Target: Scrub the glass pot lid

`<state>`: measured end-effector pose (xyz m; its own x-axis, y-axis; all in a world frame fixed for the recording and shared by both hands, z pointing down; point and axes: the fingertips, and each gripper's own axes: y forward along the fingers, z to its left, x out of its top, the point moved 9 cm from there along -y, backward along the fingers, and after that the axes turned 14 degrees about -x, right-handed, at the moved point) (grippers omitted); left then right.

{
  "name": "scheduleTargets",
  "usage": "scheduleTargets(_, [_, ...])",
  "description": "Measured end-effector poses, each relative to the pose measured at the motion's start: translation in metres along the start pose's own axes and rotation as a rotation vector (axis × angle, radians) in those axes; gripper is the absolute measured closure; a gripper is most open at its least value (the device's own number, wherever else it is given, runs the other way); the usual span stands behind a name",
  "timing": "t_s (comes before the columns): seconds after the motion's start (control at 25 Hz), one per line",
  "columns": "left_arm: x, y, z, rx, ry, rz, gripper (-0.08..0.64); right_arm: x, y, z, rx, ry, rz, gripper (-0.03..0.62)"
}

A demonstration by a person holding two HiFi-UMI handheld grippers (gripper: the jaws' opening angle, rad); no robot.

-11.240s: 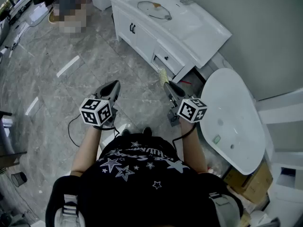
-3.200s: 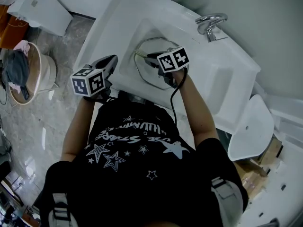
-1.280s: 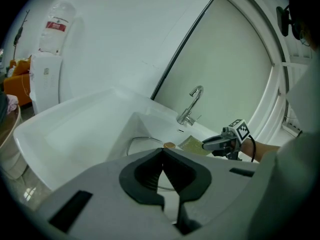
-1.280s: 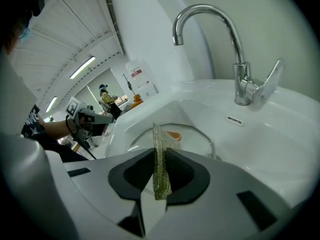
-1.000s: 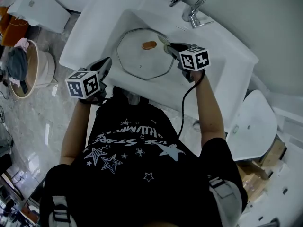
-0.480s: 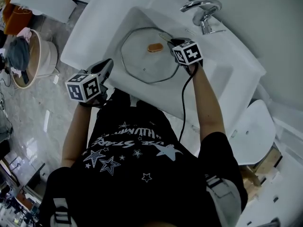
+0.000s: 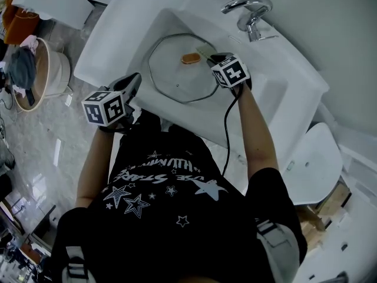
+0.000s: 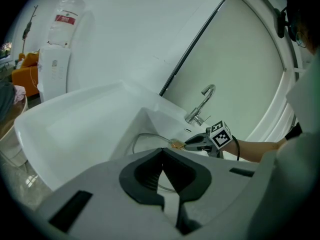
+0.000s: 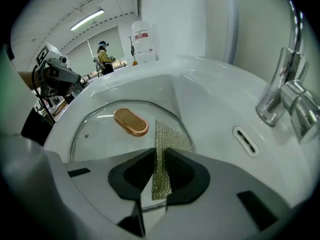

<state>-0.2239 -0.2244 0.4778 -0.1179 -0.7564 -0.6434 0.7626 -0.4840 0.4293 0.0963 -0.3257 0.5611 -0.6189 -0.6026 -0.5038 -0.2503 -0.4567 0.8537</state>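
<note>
Right arm outstretched, right claw [image 7: 208, 56] pinching scouring cloth [image 9: 169, 136] on glass pot lid [image 7: 174, 75]

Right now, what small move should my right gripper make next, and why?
Probably sweep the scouring cloth across the glass pot lid toward its copper-coloured knob: the right gripper has its jaws shut on the cloth, which lies by the lid's rim.

Glossy sink [image 7: 118, 34], glass lid [image 7: 171, 78], seemingly metallic-mesh scrubber [image 9: 170, 139]
</note>
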Motion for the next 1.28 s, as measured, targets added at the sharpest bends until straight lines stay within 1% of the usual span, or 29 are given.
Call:
scheduleTargets(0.16, [-0.003, 0.002, -0.005, -0.013, 0.006, -0.002, 0.552, -0.01, -0.013, 0.011, -0.001, -0.011, 0.006, 0.523])
scheduleTargets(0.48, [-0.015, -0.003, -0.019, -0.034, 0.011, -0.002, 0.552, -0.031, -0.035, 0.031, -0.016, 0.003, 0.009, 0.523])
scheduleTargets(0.68, [-0.022, -0.004, -0.027, -0.04, 0.011, -0.01, 0.551, -0.042, -0.049, 0.043, -0.019, -0.026, 0.006, 0.523])
scheduleTargets(1.0, [-0.032, -0.007, -0.041, -0.052, 0.018, -0.025, 0.552, -0.05, -0.071, 0.074, 0.006, -0.084, -0.017, 0.523])
scheduleTargets(1.28, [-0.044, -0.013, -0.05, -0.05, 0.012, -0.04, 0.552, -0.047, -0.087, 0.101, 0.046, -0.107, -0.051, 0.523])
